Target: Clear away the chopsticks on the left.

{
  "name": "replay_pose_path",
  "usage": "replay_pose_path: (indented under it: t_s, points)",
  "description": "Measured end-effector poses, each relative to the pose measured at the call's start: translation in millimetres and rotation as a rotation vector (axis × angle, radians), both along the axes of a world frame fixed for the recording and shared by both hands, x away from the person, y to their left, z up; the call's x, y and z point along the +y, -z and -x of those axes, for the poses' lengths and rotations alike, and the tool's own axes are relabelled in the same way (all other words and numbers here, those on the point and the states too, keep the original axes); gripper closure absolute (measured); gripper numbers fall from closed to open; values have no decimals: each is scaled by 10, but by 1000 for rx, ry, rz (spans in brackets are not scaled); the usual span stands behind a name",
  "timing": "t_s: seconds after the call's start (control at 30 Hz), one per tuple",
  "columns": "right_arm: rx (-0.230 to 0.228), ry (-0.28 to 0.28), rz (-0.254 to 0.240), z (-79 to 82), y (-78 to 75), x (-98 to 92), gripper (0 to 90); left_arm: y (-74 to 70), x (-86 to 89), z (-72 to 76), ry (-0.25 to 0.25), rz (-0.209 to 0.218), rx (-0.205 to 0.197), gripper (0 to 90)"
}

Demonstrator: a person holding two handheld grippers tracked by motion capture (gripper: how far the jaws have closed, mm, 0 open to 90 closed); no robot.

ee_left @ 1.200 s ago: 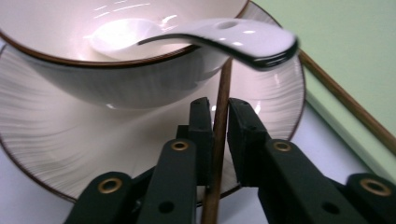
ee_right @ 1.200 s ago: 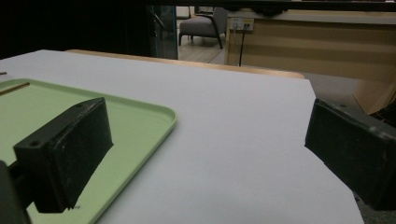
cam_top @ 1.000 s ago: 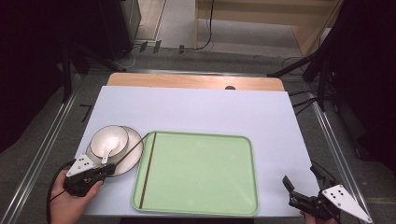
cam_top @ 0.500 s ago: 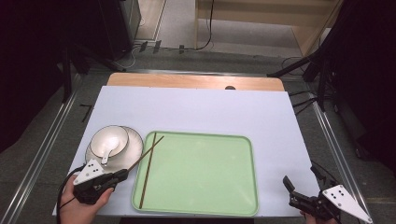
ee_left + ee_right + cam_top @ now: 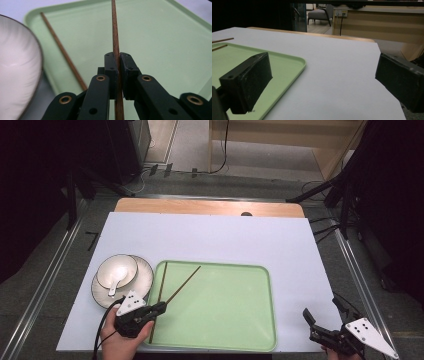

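Note:
My left gripper [image 5: 161, 308] is at the front left corner of the green tray [image 5: 272, 310], shut on the near end of a brown chopstick [image 5: 186, 281]. The stick slants up and to the right over the tray. In the left gripper view the pads [image 5: 110, 65] pinch this chopstick [image 5: 114, 30] upright between them. A second chopstick [image 5: 159, 295] lies along the tray's left edge, and also shows in the left gripper view [image 5: 62, 52]. My right gripper [image 5: 322, 311] rests at the table's front right, open, with nothing between its fingers [image 5: 247, 82].
A white bowl [image 5: 116, 271] with a white spoon in it sits on a plate [image 5: 144, 279], left of the tray. The white table sheet [image 5: 225, 235] stretches behind the tray. In the right gripper view the tray's corner [image 5: 294, 61] lies to the left.
My left gripper has moved right, from beside the plate to the tray's front left corner, and the held chopstick has swung its far tip rightward over the tray. The right gripper has kept still.

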State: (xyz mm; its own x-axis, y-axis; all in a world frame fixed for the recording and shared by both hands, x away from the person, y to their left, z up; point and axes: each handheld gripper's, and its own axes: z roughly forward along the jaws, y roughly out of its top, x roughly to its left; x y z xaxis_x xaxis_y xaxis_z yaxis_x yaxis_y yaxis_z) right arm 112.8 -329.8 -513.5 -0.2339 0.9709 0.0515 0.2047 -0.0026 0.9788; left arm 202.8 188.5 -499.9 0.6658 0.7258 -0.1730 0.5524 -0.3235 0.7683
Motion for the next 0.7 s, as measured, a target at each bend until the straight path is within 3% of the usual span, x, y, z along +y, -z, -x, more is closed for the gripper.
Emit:
replay_pose_path:
  t_s: [0.23, 0.57, 0.6, 0.63, 0.7]
  points:
    - [1, -1, -2, 1, 0, 3, 8, 120, -213, 0, 7, -13, 38, 847]
    - [2, -4, -1, -4, 2, 3, 8, 196, -252, -31, -8, -24, 77, 840]
    - [1, -4, 0, -4, 1, 2, 8, 206, -257, -38, -8, -28, 84, 823]
    - [0, -2, -1, -1, -1, 3, 8, 218, -266, -49, -9, -32, 96, 740]
    - [-1, -1, 1, -1, -1, 1, 8, 215, -262, -47, -13, -27, 90, 723]
